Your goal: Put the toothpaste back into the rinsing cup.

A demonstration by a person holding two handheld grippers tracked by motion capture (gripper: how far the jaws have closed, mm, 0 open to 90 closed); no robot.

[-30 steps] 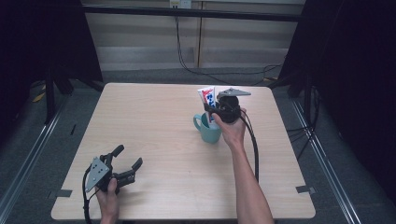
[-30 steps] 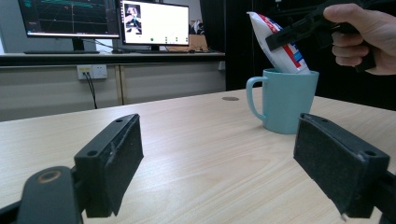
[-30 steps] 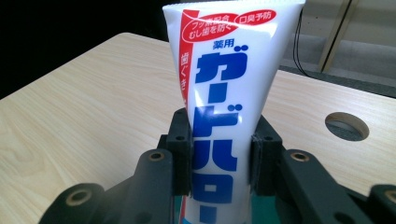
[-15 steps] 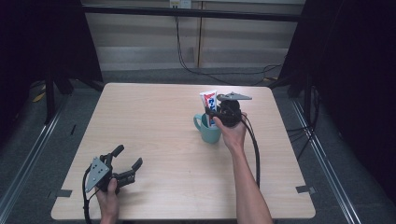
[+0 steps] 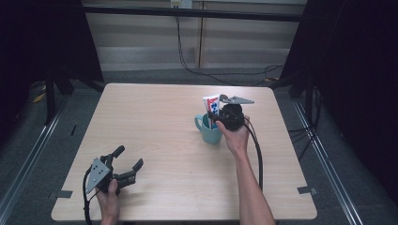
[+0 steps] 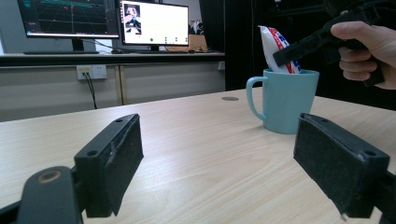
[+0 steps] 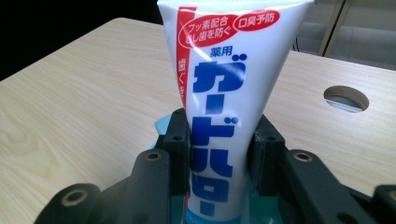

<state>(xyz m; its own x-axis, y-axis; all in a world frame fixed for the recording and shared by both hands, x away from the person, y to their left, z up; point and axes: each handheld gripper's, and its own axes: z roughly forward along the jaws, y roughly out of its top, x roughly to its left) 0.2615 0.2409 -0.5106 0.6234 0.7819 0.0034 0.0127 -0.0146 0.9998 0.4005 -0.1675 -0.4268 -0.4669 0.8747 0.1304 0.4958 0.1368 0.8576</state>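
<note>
A white toothpaste tube (image 5: 210,104) with red and blue print stands upright in a teal mug (image 5: 209,131) at the table's middle right. My right gripper (image 5: 217,117) is shut on the tube just above the mug's rim. In the right gripper view both pads press on the sides of the tube (image 7: 219,93), with the right gripper (image 7: 218,154) over the mug's edge (image 7: 161,125). My left gripper (image 5: 129,161) lies at the front left of the table, open and with nothing between its jaws. The left gripper view looks past the left gripper (image 6: 219,158) at the mug (image 6: 285,100) and tube (image 6: 275,46).
The light wooden table (image 5: 155,112) has a round cable hole (image 7: 346,98) behind the mug. A black cable (image 5: 257,150) trails from the right gripper along the forearm. Monitors (image 6: 159,23) stand on a bench beyond the table's far edge. Dark curtains flank both sides.
The right gripper and the tube have sunk slightly toward the mug. The left gripper has stayed where it was.
</note>
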